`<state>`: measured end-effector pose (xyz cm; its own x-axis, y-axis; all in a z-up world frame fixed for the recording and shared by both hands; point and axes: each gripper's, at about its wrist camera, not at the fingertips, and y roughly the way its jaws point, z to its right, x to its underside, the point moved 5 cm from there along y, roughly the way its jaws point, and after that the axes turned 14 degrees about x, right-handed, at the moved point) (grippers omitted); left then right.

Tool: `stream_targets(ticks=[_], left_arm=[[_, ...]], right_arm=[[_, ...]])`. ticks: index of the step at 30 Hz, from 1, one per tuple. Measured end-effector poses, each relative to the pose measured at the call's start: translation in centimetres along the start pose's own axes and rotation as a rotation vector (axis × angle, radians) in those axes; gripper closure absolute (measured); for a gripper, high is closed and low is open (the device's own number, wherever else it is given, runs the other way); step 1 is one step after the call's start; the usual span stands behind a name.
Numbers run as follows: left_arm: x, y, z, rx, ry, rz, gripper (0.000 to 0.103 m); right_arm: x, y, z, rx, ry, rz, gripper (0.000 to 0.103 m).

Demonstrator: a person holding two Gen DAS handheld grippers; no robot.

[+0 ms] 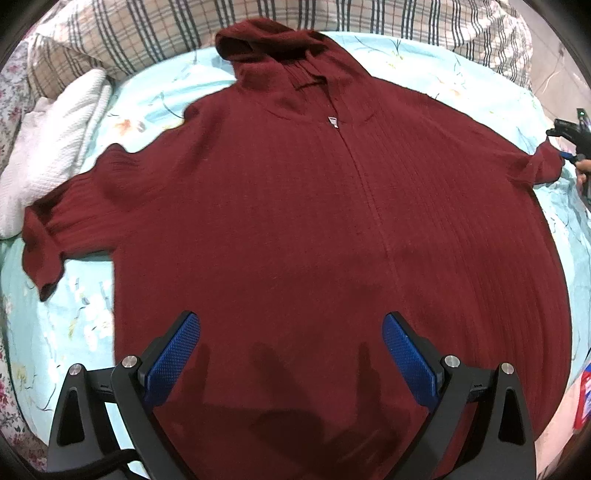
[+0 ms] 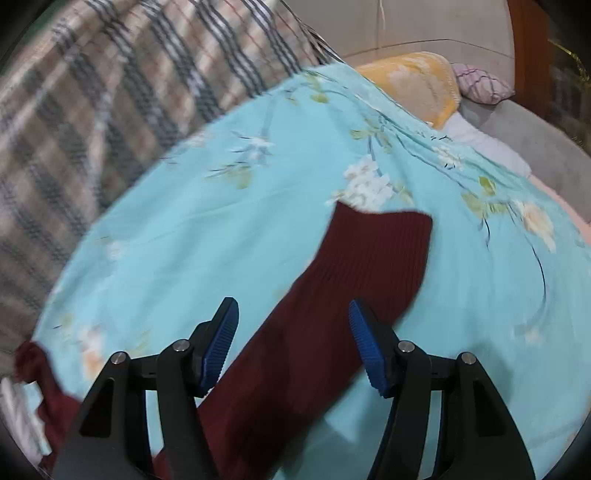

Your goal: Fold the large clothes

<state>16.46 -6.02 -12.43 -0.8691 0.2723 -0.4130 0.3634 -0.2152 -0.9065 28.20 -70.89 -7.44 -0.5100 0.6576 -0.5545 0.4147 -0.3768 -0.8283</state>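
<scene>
A large dark red ribbed zip hoodie (image 1: 295,206) lies spread face up on a light blue floral bed sheet (image 1: 85,317), hood toward the far side and both sleeves stretched out. My left gripper (image 1: 291,325) is open and hovers over the lower body of the hoodie, empty. In the right wrist view my right gripper (image 2: 293,314) is open above the hoodie's right sleeve (image 2: 347,280), whose cuff lies flat on the sheet (image 2: 207,236); the fingers straddle the sleeve without gripping it. The right gripper also shows small at the far right edge of the left wrist view (image 1: 572,144).
A plaid blanket (image 1: 155,33) is bunched along the far edge of the bed. A white knitted item (image 1: 55,147) lies at the left by the left sleeve. A yellow pillow (image 2: 417,85) and a purple cushion (image 2: 480,83) lie beyond the sheet on the right.
</scene>
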Motion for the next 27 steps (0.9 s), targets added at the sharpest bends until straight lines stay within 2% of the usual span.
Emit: stream_targets(ticks=[4, 5, 6, 7, 8, 11, 15, 19, 23, 27], left_arm=[[-0.7, 1.4, 0.7, 0.014, 0.005, -0.017, 0.004], [-0.9, 1.7, 0.9, 0.017, 0.008, -0.018, 0.004], [-1.0, 1.9, 1.0, 0.02, 0.011, -0.018, 0.004], [-1.0, 1.9, 1.2, 0.026, 0.012, -0.016, 0.004], [-1.1, 2.0, 1.3, 0.03, 0.014, -0.014, 0.004], [-1.2, 2.1, 1.1, 0.042, 0.015, -0.005, 0.004], [-1.2, 1.7, 0.7, 0.054, 0.007, 0.011, 0.004], [-1.3, 0.6, -0.3, 0.091, -0.023, 0.04, 0.004], [-1.4, -0.6, -1.8, 0.16, -0.079, 0.081, 0.004], [-1.5, -1.3, -3.5, 0.26, -0.149, 0.114, 0.004]], right_arm=[[-1.0, 3.5, -0.3, 0.072, -0.047, -0.038, 0.04], [-1.4, 3.7, -0.4, 0.095, -0.063, -0.022, 0.051], [-1.6, 3.7, -0.3, 0.132, -0.08, -0.014, 0.076], [-1.8, 3.6, -0.2, 0.136, -0.08, -0.013, 0.086], [-1.8, 3.5, 0.1, 0.102, -0.059, -0.023, 0.092], [-1.3, 2.3, -0.2, 0.048, -0.061, -0.005, 0.095], [0.7, -1.9, -3.1, -0.157, -0.092, 0.022, 0.096], [5.1, -7.9, -9.1, -0.408, -0.186, 0.016, 0.096], [11.8, -14.2, -16.9, -0.634, -0.324, -0.021, 0.096], [20.0, -18.6, -24.5, -0.845, -0.417, -0.126, 0.096]])
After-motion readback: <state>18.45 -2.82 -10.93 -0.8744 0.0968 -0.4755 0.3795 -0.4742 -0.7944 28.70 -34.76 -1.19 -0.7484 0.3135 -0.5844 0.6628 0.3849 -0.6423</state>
